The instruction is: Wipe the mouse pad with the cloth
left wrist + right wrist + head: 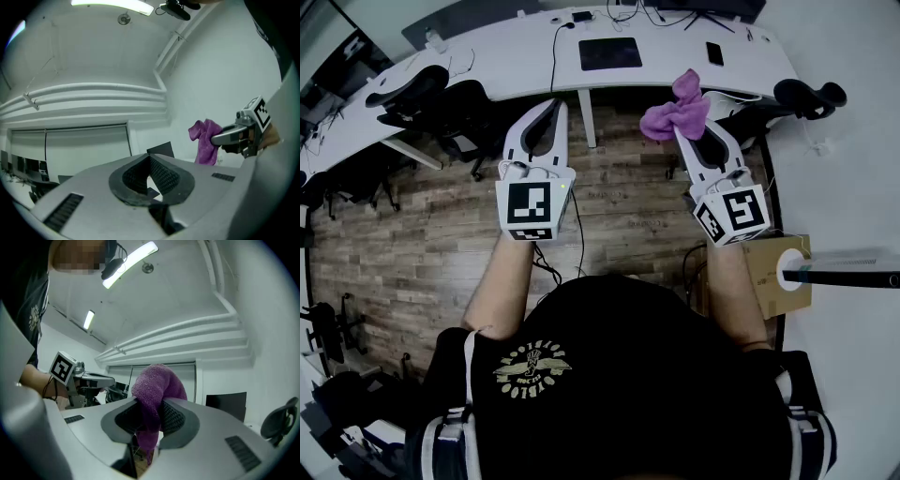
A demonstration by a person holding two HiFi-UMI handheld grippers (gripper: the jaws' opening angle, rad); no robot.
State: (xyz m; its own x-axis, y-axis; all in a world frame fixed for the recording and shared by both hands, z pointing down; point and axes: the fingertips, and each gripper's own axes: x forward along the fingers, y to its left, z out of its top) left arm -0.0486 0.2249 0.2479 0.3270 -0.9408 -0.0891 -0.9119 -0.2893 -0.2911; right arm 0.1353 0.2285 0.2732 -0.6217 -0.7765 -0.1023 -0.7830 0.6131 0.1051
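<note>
A dark mouse pad (pixel 609 53) lies flat on the curved white desk (pixel 511 58) ahead of me. Both grippers are raised over the wooden floor, short of the desk. My right gripper (pixel 682 129) is shut on a purple cloth (pixel 677 114), which bunches above the jaw tips and hangs a little below them (pixel 154 390). My left gripper (pixel 554 107) is at the same height to the left, with its jaw tips together and nothing between them (pixel 150 161). In the left gripper view the cloth (pixel 206 140) hangs from the right gripper (pixel 221 137).
A phone (pixel 714 53), a small black device (pixel 582 16) and cables lie on the desk. Black office chairs (pixel 427 94) stand at the left and another (pixel 809 94) at the right. A cardboard box (pixel 780 274) sits by my right arm.
</note>
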